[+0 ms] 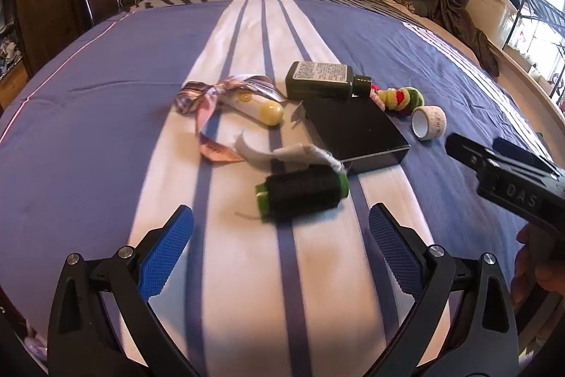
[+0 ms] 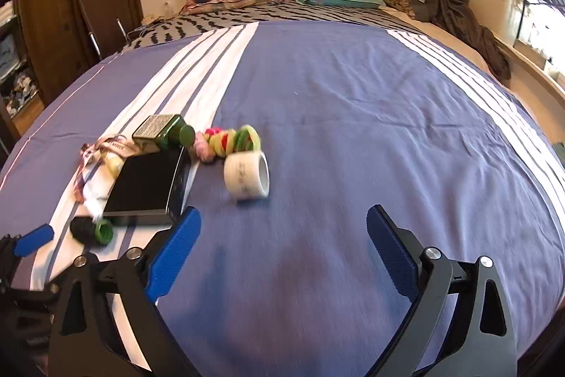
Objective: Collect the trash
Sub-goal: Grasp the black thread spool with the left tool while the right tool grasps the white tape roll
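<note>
Both hand-held grippers, left (image 1: 280, 228) and right (image 2: 284, 228), gape empty; tissue (image 1: 300, 154) and clutter lie uncollected on bed (image 2: 353, 87).

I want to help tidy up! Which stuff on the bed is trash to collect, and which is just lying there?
Probably trash:
crumpled white paper scrap
small torn paper bit

Probably just lying about:
dark green glass bottle
flat black box
black hair roller
white tape roll
colourful hair ties
striped ribbon
cream tube

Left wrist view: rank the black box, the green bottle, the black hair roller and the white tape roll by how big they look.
1. black box
2. green bottle and black hair roller, look alike; roller lies nearer the camera, so unsure
3. white tape roll
</note>
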